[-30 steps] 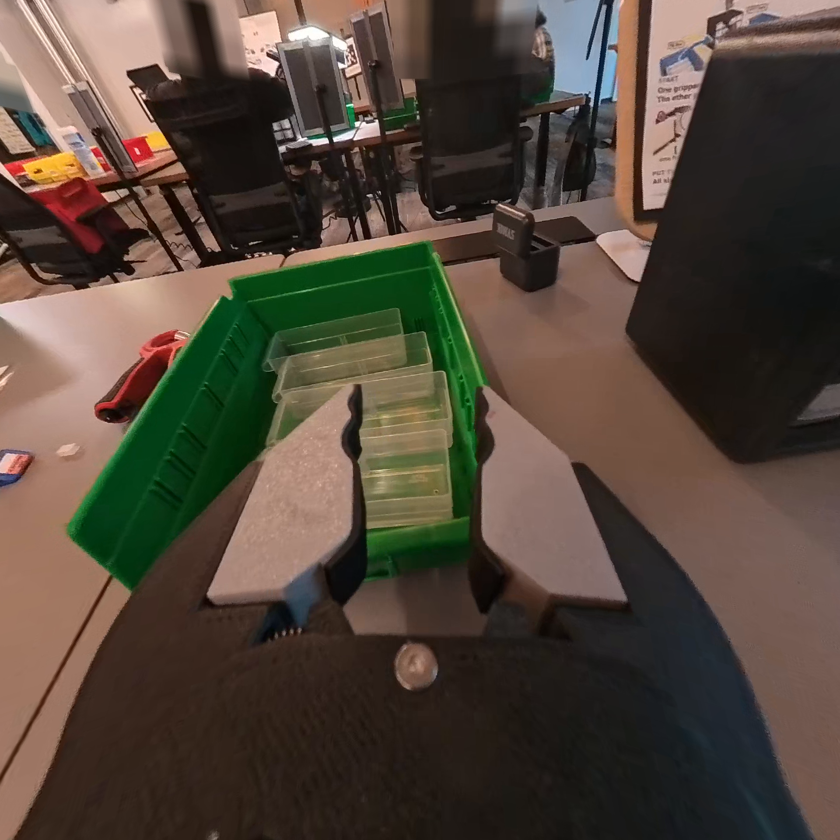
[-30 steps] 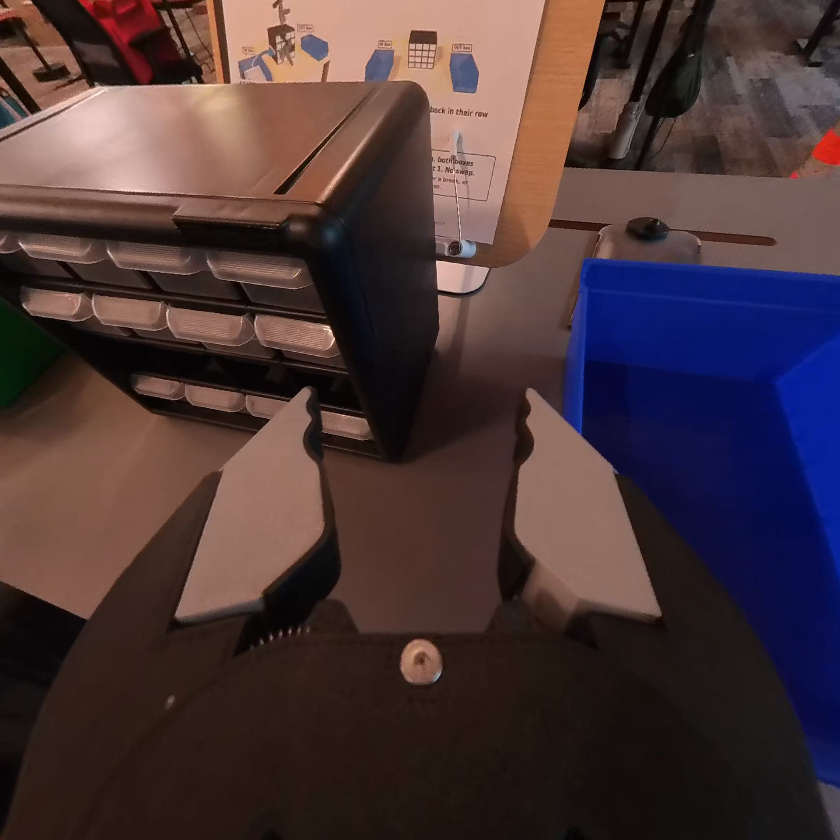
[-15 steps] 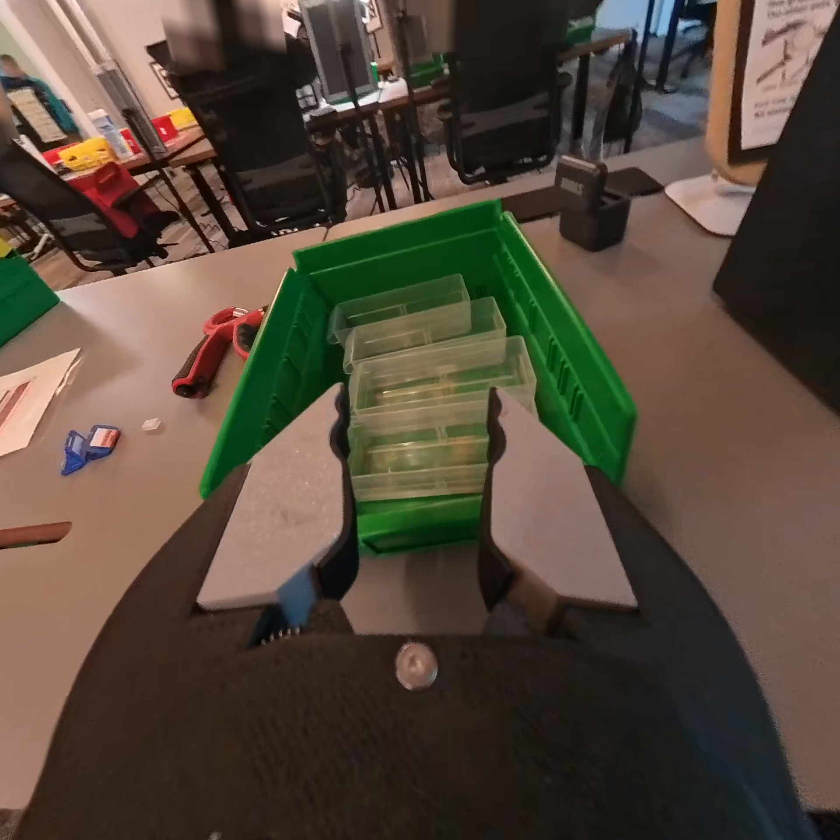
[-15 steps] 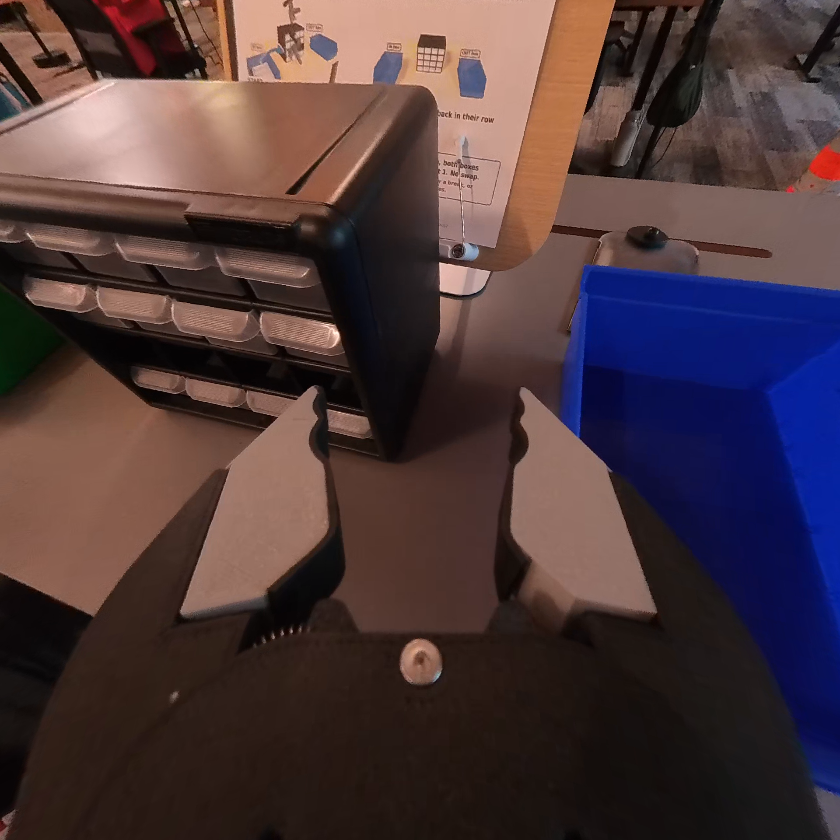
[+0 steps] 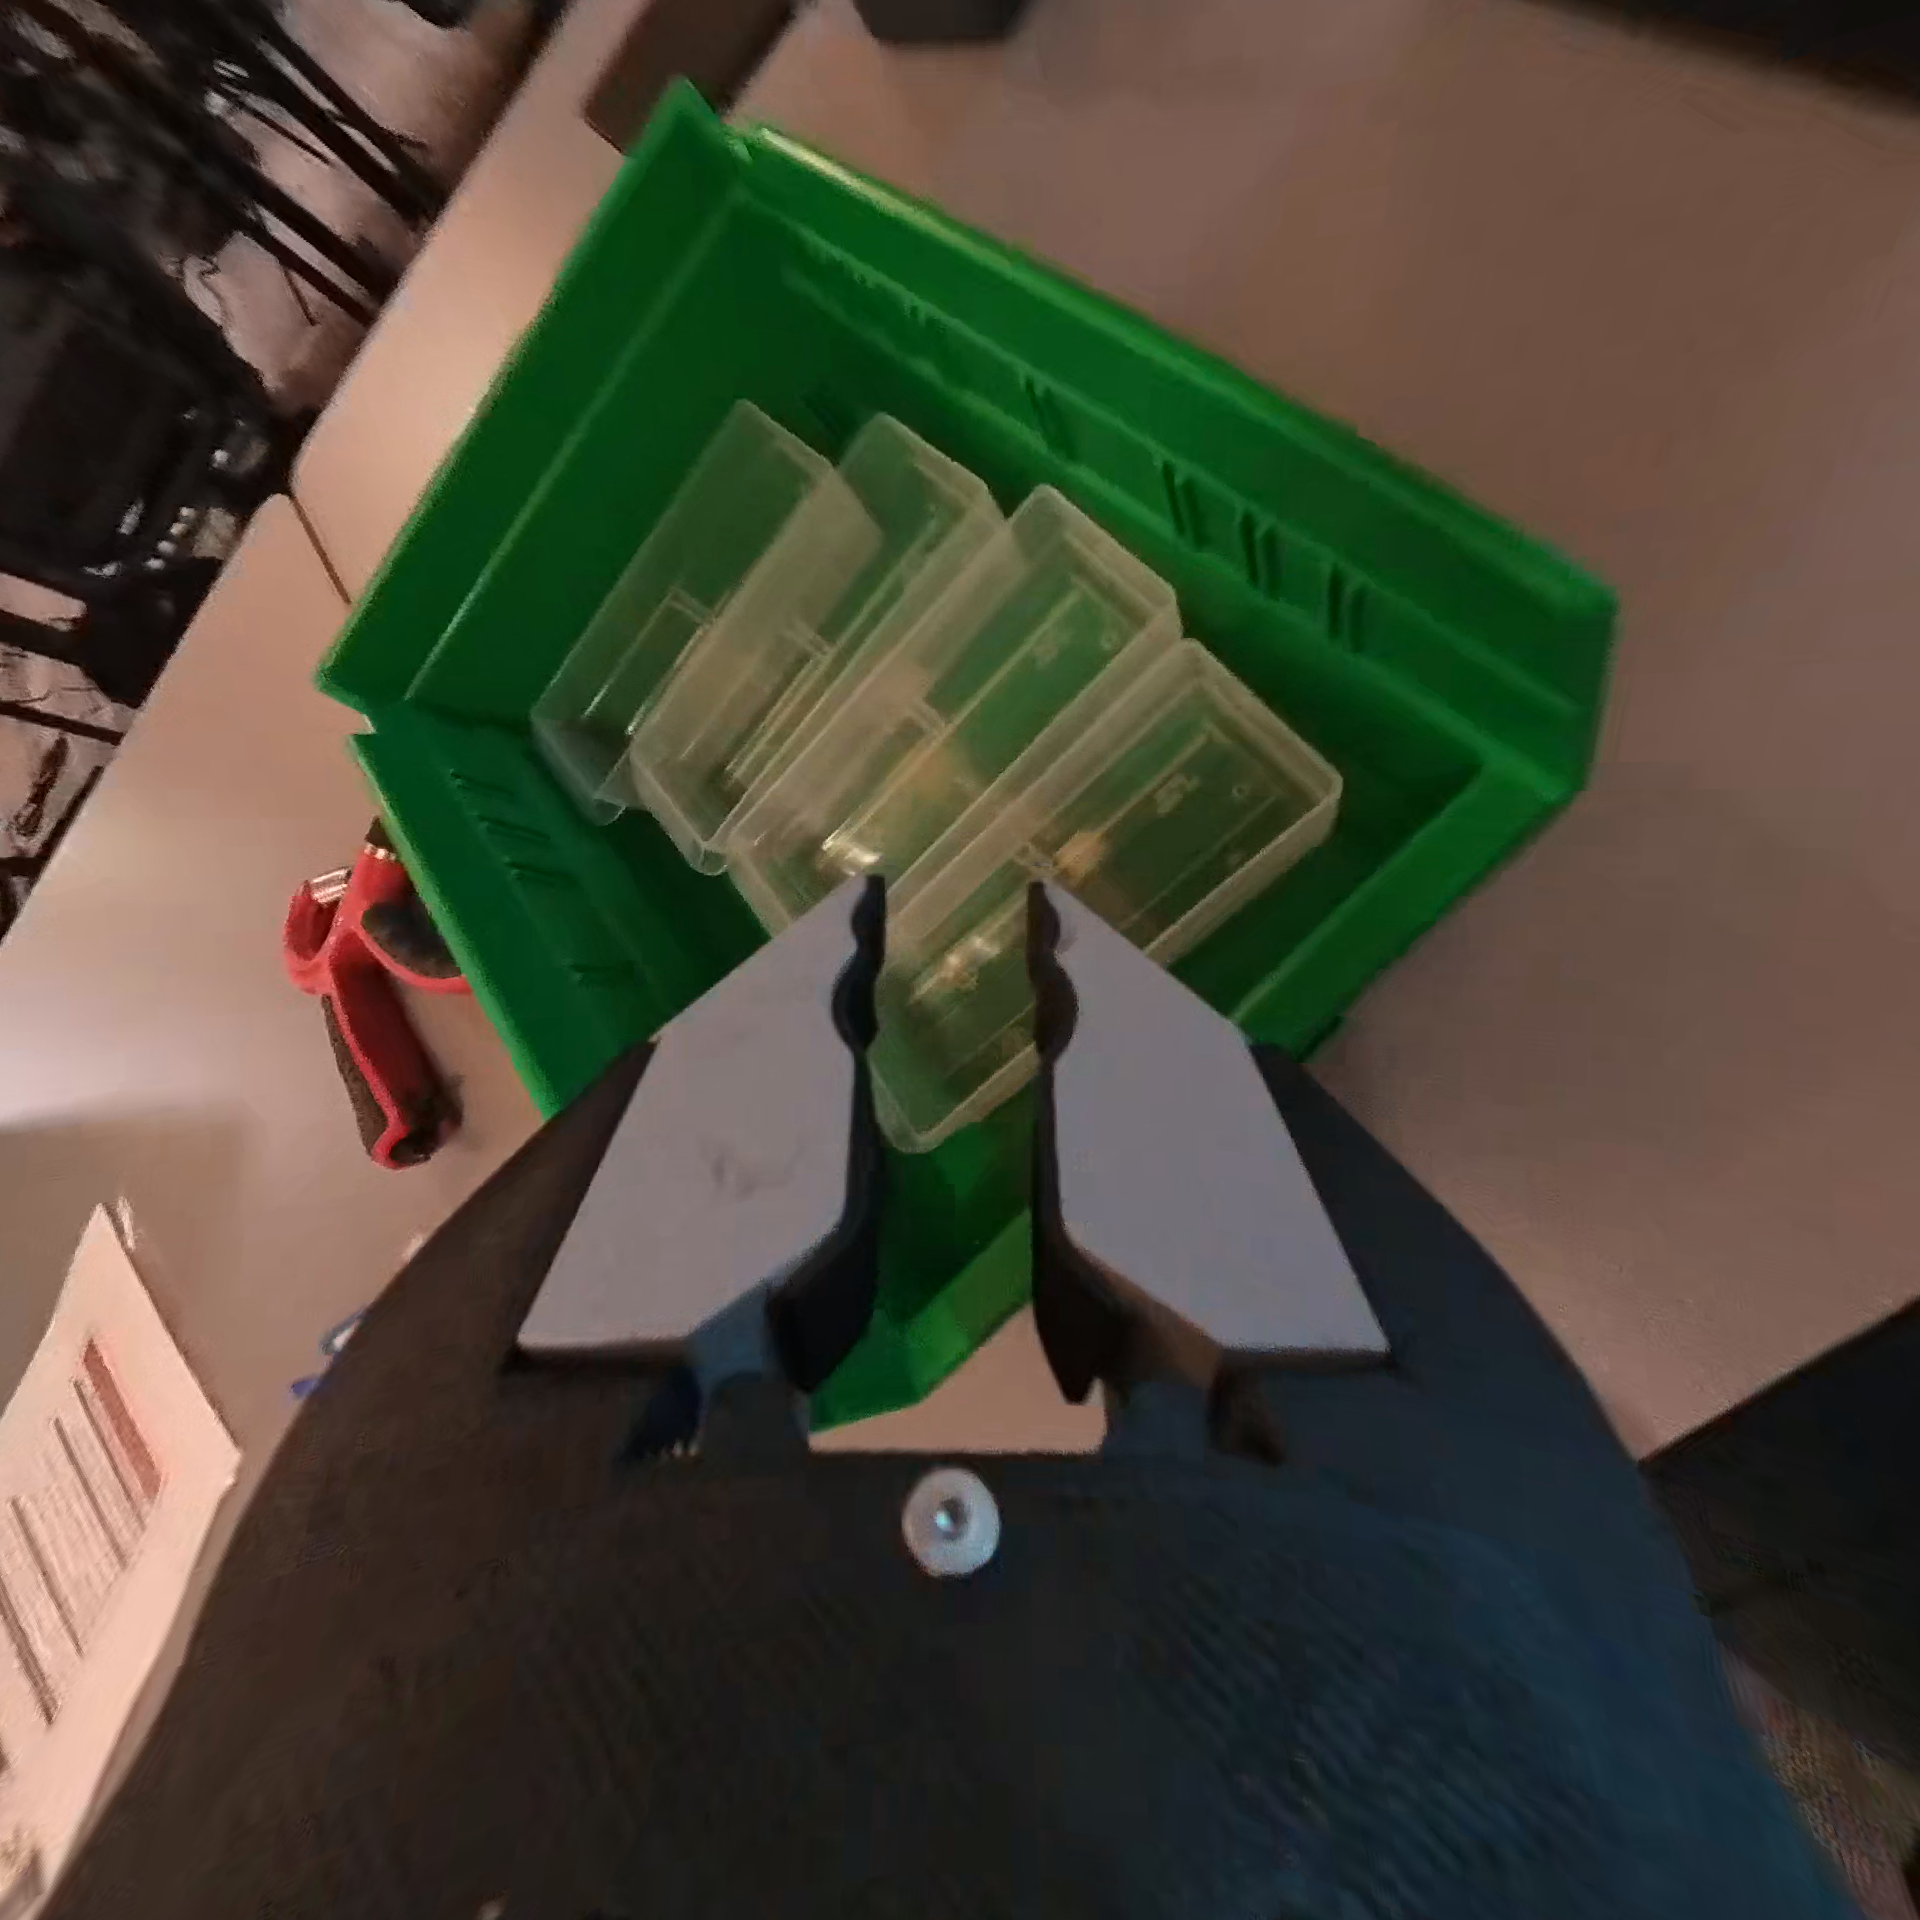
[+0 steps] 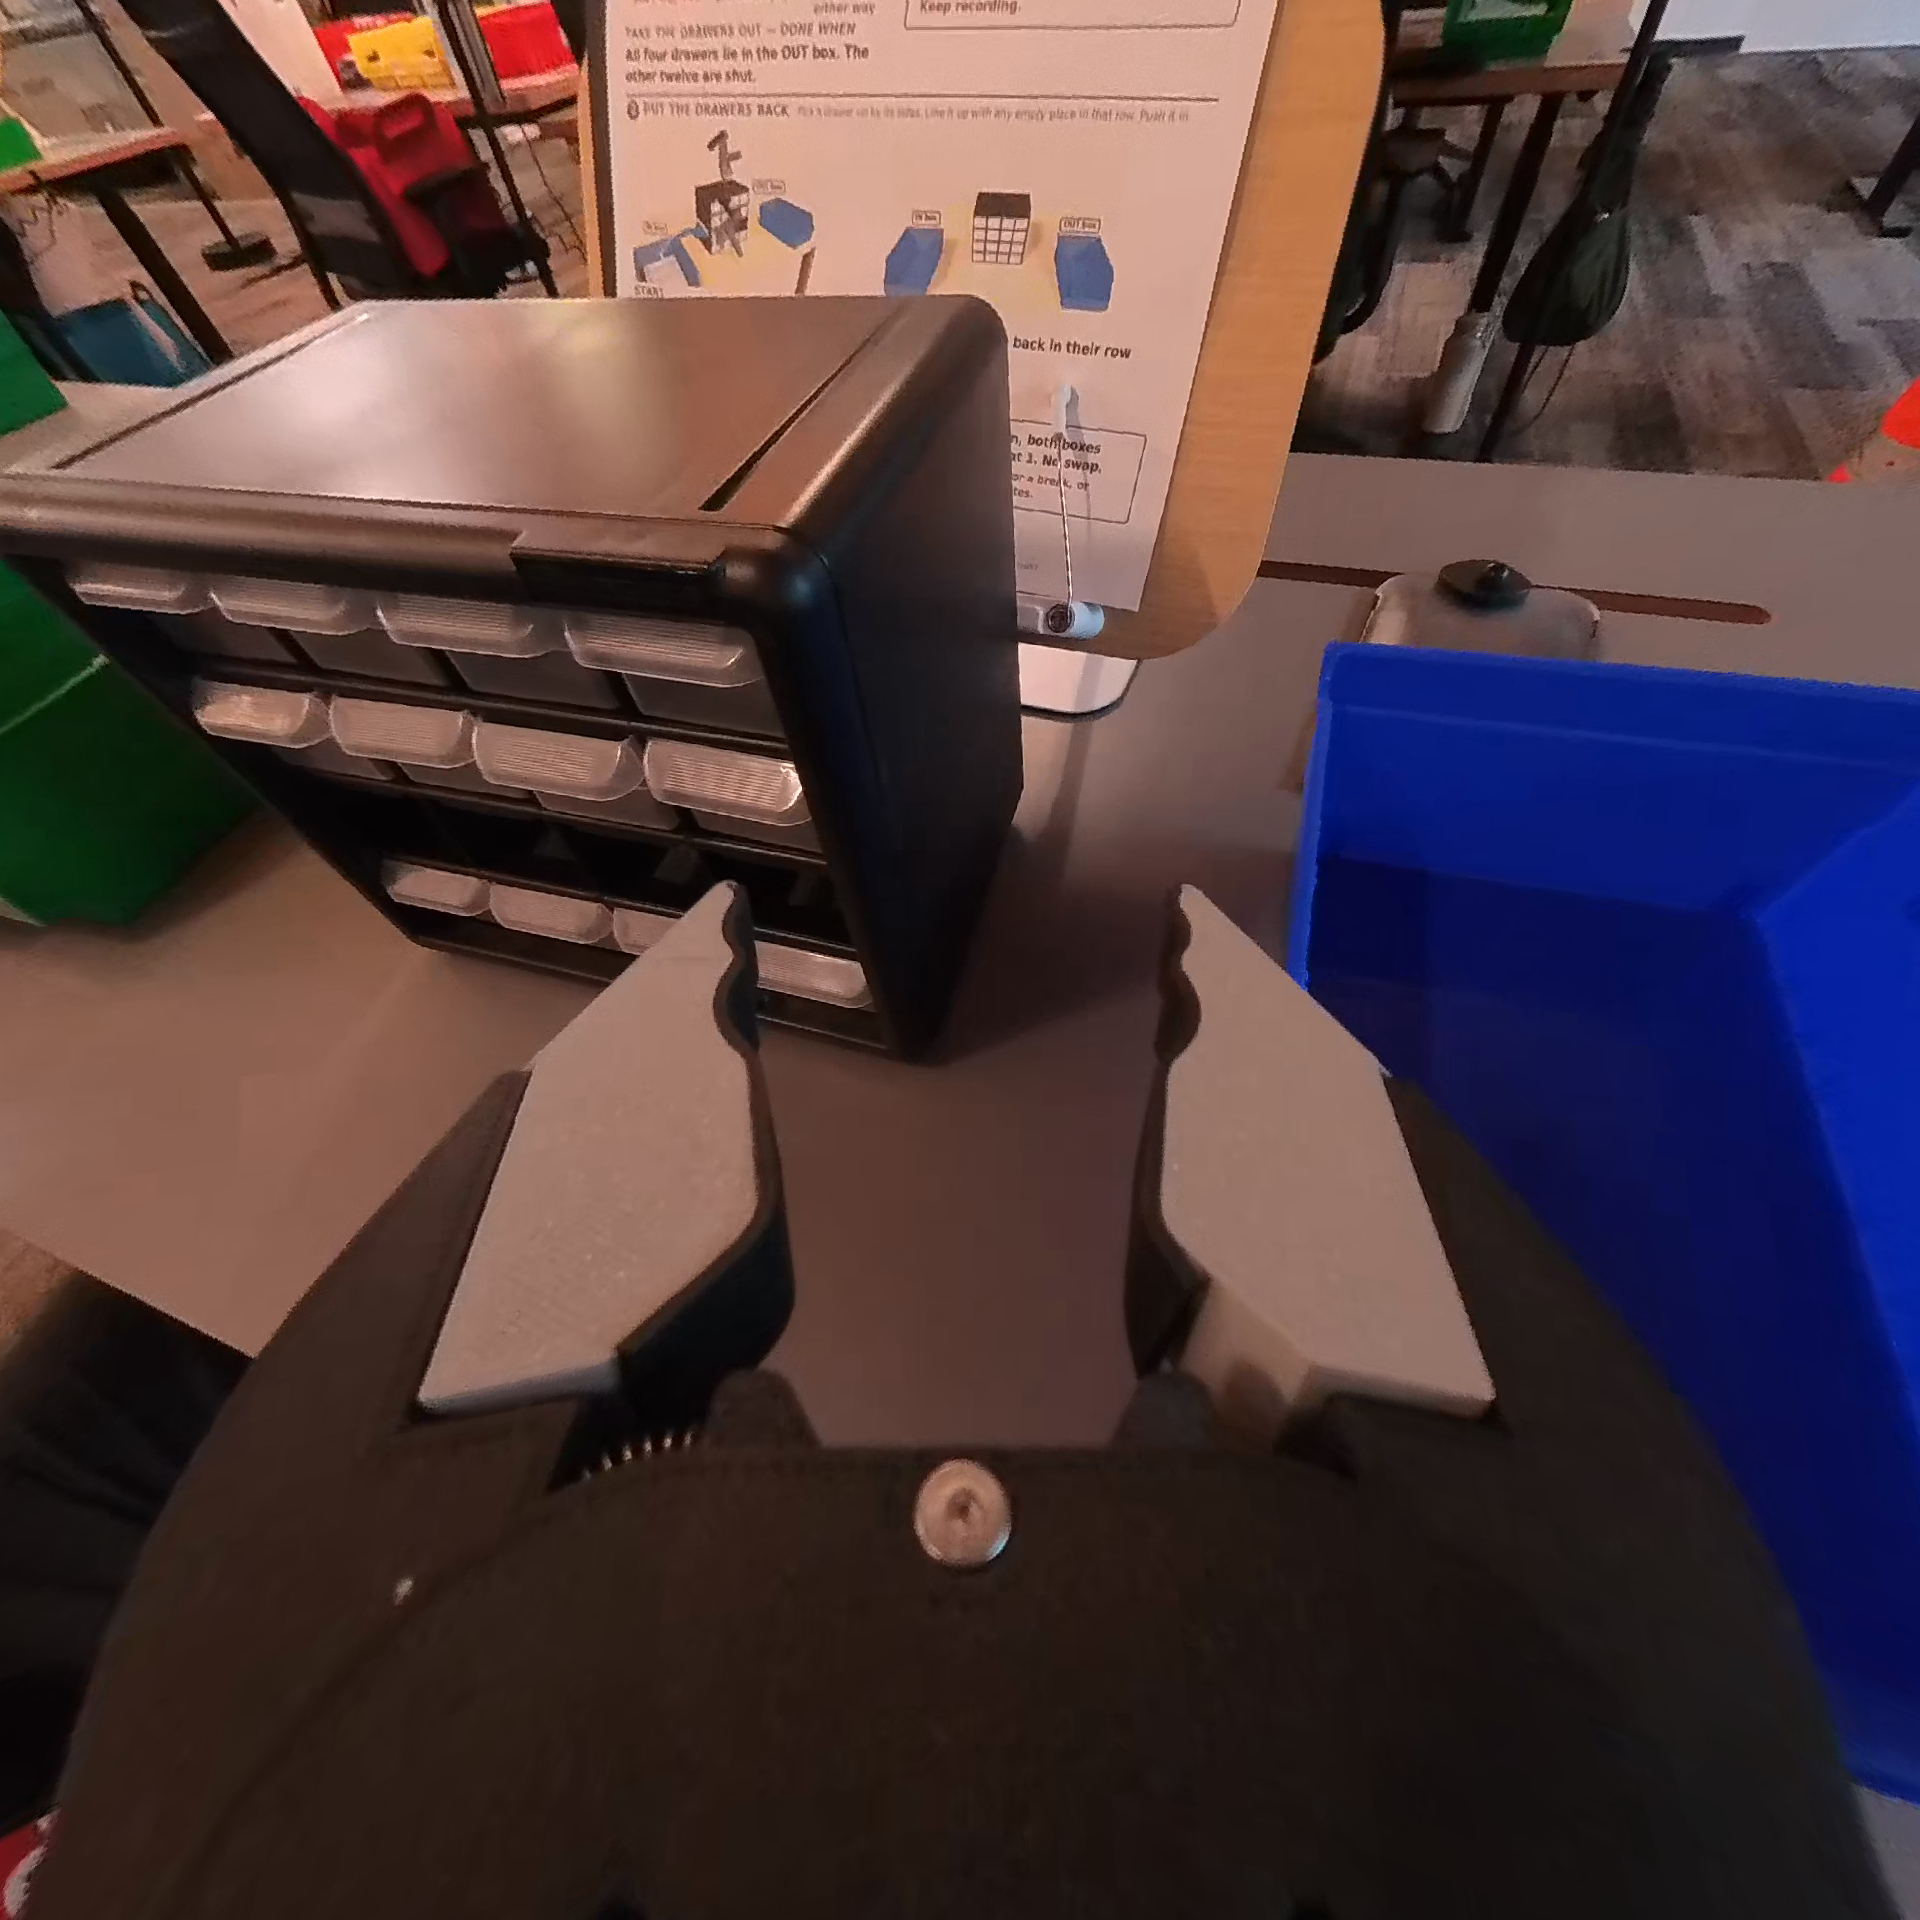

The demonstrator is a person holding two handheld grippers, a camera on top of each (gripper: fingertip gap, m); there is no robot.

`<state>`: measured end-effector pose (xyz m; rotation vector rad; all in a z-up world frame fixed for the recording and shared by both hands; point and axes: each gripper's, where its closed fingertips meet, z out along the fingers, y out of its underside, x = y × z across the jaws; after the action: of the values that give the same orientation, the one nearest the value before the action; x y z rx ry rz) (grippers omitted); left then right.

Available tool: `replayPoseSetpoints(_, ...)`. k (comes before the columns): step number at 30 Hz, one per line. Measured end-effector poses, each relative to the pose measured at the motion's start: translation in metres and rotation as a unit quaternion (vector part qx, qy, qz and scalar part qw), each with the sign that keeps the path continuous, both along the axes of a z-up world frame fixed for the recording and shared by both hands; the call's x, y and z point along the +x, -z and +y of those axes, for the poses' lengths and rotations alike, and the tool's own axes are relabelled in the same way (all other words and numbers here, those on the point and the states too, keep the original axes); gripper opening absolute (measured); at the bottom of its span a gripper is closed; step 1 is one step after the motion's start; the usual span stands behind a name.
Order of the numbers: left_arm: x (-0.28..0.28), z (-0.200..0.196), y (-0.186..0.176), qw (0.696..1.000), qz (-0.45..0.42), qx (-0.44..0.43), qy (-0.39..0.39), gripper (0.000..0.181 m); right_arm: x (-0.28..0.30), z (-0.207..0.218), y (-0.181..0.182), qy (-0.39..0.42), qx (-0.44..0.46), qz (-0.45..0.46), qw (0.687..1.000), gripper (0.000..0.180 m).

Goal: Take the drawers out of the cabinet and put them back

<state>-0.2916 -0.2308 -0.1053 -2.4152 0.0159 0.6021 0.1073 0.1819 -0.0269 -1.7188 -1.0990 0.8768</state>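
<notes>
Left gripper (image 5: 951, 904): jaws parted, nothing held, tilted down over the green bin (image 5: 1455, 665) with its tips framing the nearest clear drawer (image 5: 1122, 873). Gap looks roughly matched to the drawer's narrow width, so my read is a side grab is being lined up, return phase. Contact not made as far as I can tell; frame is motion-blurred.

Four clear drawers lie in the bin, overlapped like shingles and leaning on each other, so the near one is the most accessible. Small brass-coloured bits inside two of them; can't identify.

Right gripper (image 6: 961, 966): jaws wide apart, empty, hovering over bare table (image 6: 260, 1091) between the black cabinet (image 6: 914, 675) and the blue bin (image 6: 1558, 935). Probably parked clear of the cabinet front.

Cabinet's third row is empty slots; the other three rows have drawers. Left fingertip covers part of the bottom row. Cabinet's left edge is cropped, and what shows of the blue bin's interior holds nothing.

Red-handled tool (image 5: 364, 997) beside the green bin, type unclear.
</notes>
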Motion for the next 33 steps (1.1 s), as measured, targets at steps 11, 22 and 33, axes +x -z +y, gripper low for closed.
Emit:
replayPoseSetpoints(11,0.014,0.000,0.064,0.982,-0.123,-0.141,0.006,0.033,0.004,0.001,0.001,-0.003,-0.006,-0.004,1.000,0.076)
replayPoseSetpoints(22,0.023,0.005,0.057,0.986,-0.077,-0.144,-0.019,0.003,0.014,0.003,-0.004,0.001,-0.003,0.004,1.000,0.074)
replayPoseSetpoints(33,0.084,0.018,-0.075,0.974,0.076,0.208,-0.043,0.002,0.008,0.000,-0.005,0.000,0.002,0.003,1.000,0.068)
